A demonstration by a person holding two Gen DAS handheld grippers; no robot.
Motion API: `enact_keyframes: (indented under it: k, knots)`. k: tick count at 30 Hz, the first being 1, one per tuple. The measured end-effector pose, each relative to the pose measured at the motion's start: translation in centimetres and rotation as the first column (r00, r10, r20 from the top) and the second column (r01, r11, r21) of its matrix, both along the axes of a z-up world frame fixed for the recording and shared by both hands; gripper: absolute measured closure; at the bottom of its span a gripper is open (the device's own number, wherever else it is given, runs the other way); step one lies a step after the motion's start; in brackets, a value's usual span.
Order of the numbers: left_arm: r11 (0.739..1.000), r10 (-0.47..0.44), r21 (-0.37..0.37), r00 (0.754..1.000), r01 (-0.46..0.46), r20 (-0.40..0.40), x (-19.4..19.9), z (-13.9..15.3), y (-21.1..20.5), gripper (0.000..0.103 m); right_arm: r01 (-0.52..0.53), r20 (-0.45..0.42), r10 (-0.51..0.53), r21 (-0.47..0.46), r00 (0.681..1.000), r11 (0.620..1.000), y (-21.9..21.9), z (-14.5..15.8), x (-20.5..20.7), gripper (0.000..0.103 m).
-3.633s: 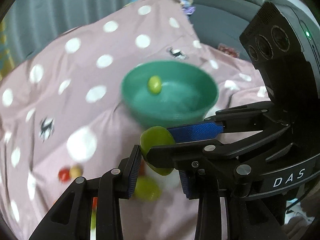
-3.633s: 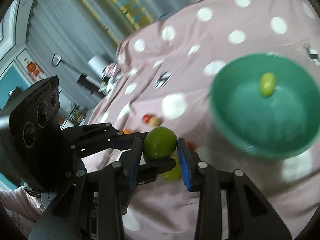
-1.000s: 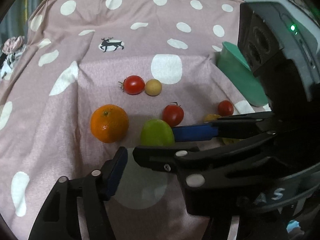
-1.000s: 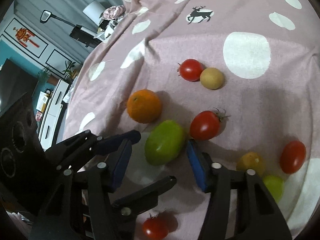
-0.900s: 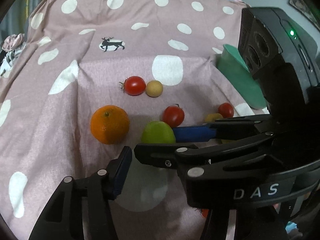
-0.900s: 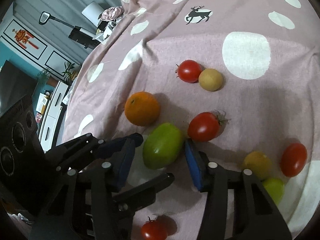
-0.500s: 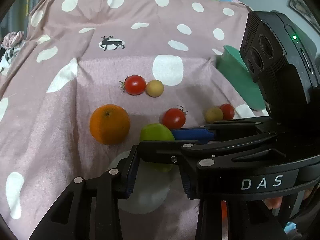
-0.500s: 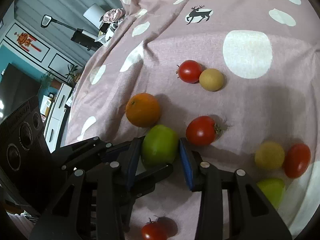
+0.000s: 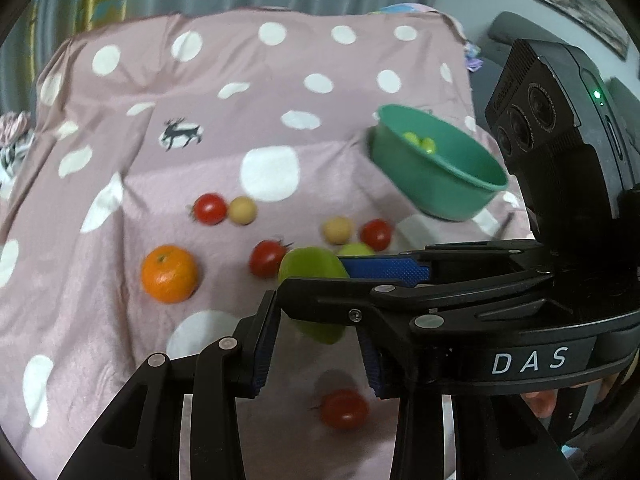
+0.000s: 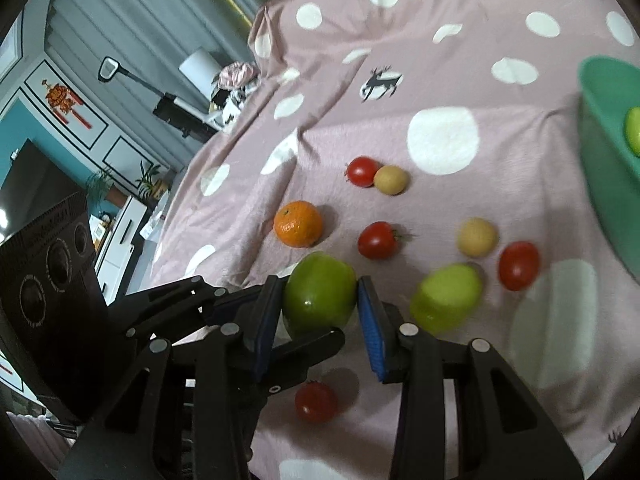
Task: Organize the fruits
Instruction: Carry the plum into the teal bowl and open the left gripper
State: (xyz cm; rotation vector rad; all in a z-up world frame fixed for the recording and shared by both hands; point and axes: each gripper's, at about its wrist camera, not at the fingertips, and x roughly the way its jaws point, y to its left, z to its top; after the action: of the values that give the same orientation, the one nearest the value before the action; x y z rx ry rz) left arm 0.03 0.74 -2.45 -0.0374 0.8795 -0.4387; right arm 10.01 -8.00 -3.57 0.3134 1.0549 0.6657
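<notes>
- We see both grippers clamped on one large green fruit (image 10: 320,294), lifted above a pink spotted cloth (image 10: 440,92).
- The right gripper (image 10: 318,320) pinches its sides; the left gripper (image 9: 316,344) crosses beneath it.
- An orange (image 10: 298,224), red tomatoes and small yellow fruits lie scattered below.
- A green bowl (image 9: 436,188) sits further right, holding small green fruit.

A pink cloth (image 10: 460,80) with white dots and a black deer print carries red tomatoes (image 10: 377,240), an orange tangerine (image 10: 298,223) and a teal-green bowl (image 9: 436,172) at far right.
</notes>
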Motion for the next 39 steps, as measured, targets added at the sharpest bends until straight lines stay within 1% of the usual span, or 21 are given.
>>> enact_keyframes:
  k: [6, 12, 17, 21, 25, 29, 35, 36, 39]
  knots:
    - [0.998, -0.060, 0.037, 0.997, 0.058, 0.050, 0.3, 1.7, -2.2, 0.065, 0.055, 0.073, -0.055, 0.001, 0.996, 0.998, -2.2, 1.8, -0.7, 0.064]
    - [0.990, -0.130, 0.060, 0.987, 0.125, 0.099, 1.6, 3.5, -5.1, 0.065, 0.134, 0.119, -0.139, 0.044, 0.983, 0.990, -5.6, 3.1, -0.5, 0.064]
    - [0.979, -0.200, 0.073, 0.971, 0.192, 0.127, 3.2, 4.4, -8.2, 0.065, 0.207, 0.157, -0.212, 0.052, 0.964, 0.977, -8.8, 4.0, -0.3, 0.064]
    - [0.968, -0.250, 0.050, 0.959, 0.246, 0.135, 5.2, 5.0, -10.9, 0.065, 0.277, 0.191, -0.282, 0.051, 0.940, 0.960, -11.9, 4.8, 0.1, 0.065]
    - [0.957, -0.288, 0.007, 0.949, 0.289, 0.130, 7.2, 5.4, -13.3, 0.065, 0.339, 0.221, -0.340, 0.041, 0.914, 0.940, -14.8, 5.5, 0.8, 0.066]
    - [0.948, -0.317, 0.000, 0.941, 0.319, 0.117, 8.7, 5.2, -15.6, 0.065, 0.384, 0.220, -0.382, 0.038, 0.897, 0.923, -17.2, 5.4, 1.5, 0.066]
    - [0.942, -0.335, 0.011, 0.939, 0.335, 0.079, 9.9, 4.0, -17.7, 0.065, 0.415, 0.191, -0.410, 0.016, 0.892, 0.910, -18.9, 4.1, 2.2, 0.065]
    - [0.942, -0.334, 0.010, 0.940, 0.334, 0.073, 9.9, 3.8, -17.8, 0.065, 0.416, 0.190, -0.411, 0.011, 0.892, 0.909, -19.0, 4.0, 2.3, 0.064]
    - [0.947, -0.322, 0.020, 0.945, 0.321, 0.061, 10.0, 3.3, -17.9, 0.065, 0.419, 0.176, -0.412, -0.001, 0.894, 0.908, -19.0, 3.5, 2.5, 0.064]
